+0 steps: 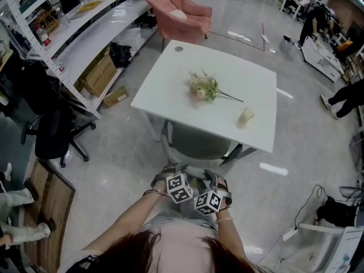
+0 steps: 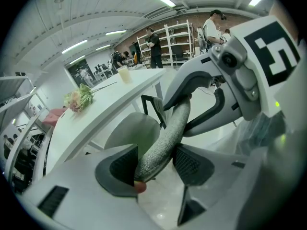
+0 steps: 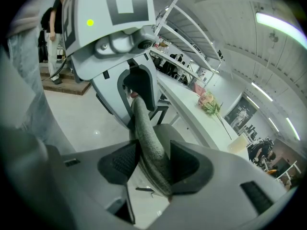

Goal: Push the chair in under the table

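The chair point(image 1: 196, 141) has a grey-green seat partly under the white table point(image 1: 170, 84). Its grey fabric backrest rim point(image 2: 165, 135) faces me. My left gripper point(image 1: 170, 174) and right gripper point(image 1: 215, 180) sit side by side on that rim, each shut on it. In the left gripper view, the left gripper point(image 2: 156, 164) clamps the rim between its dark pads, and the right gripper's marker cube point(image 2: 273, 47) shows beside it. In the right gripper view, the right gripper point(image 3: 151, 164) pinches the rim point(image 3: 146, 138).
On the table lie a flower bunch point(image 1: 205, 88) and a small cream cup point(image 1: 246, 116). A pink armchair point(image 1: 179, 13) stands beyond the table. White shelving point(image 1: 74, 33), cardboard boxes point(image 1: 99, 73) and a black office chair point(image 1: 54, 132) stand at the left. People stand at the far right.
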Available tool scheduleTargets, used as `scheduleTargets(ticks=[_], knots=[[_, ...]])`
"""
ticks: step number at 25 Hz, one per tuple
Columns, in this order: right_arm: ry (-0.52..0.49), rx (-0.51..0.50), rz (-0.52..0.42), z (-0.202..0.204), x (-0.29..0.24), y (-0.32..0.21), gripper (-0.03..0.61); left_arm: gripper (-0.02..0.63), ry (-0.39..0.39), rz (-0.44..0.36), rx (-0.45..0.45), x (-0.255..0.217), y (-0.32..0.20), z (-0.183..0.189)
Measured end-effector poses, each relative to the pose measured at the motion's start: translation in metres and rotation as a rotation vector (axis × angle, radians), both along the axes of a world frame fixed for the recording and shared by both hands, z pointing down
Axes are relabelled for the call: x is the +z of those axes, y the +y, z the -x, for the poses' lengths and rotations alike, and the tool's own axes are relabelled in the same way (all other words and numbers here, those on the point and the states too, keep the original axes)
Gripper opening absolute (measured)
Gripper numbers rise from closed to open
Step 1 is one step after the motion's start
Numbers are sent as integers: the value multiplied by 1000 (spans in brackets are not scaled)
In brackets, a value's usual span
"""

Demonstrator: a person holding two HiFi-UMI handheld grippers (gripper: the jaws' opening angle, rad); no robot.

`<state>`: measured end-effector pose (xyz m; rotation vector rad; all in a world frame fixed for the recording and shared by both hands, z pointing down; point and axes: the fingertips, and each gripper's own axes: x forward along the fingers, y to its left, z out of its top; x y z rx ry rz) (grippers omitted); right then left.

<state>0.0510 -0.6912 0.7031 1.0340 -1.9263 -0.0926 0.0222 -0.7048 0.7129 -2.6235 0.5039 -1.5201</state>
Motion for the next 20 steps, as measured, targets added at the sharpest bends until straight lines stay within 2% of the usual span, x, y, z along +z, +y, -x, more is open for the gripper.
scheduleTargets(ticks=[20], knots=[[1,-1,-7,-13,-4,-32,209,229,5,-4,2,-4,-32,-13]])
